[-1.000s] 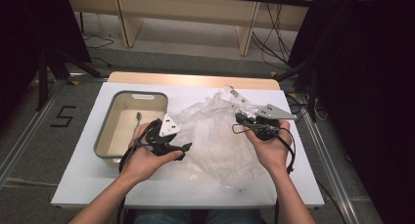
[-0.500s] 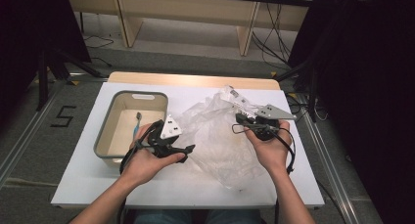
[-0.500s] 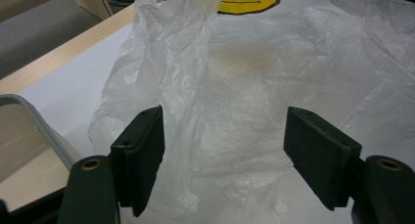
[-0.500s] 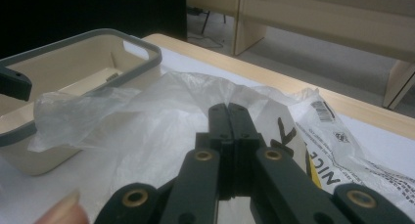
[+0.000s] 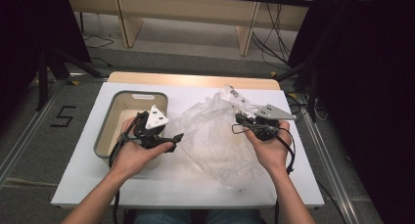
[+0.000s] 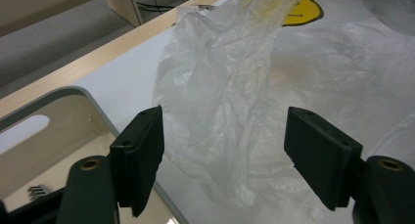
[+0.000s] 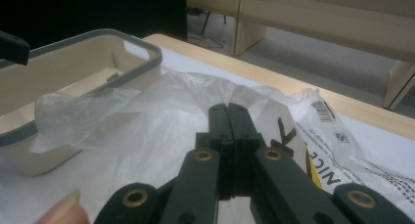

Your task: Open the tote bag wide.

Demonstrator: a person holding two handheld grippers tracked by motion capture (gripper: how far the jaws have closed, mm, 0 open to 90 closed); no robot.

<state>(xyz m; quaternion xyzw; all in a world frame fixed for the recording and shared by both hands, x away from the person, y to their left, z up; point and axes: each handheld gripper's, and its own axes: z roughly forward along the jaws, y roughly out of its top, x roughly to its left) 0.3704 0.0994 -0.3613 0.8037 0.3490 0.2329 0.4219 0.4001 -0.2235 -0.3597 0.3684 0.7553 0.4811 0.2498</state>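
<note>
At frame centre, the right gripper [image 5: 243, 120] pinches the clear plastic bag [image 5: 215, 136] with jaws pressed together; the left gripper [image 6: 222, 155] gapes, touching nothing, beside the beige bin [image 5: 115, 104], its contents unclear.

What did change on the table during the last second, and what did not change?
The left gripper moved a little toward the near edge of the grey-rimmed bin, its jaws open and empty, facing the clear plastic bag. The right gripper stayed in place, shut on the bag's edge. Bag and bin kept their places.
</note>
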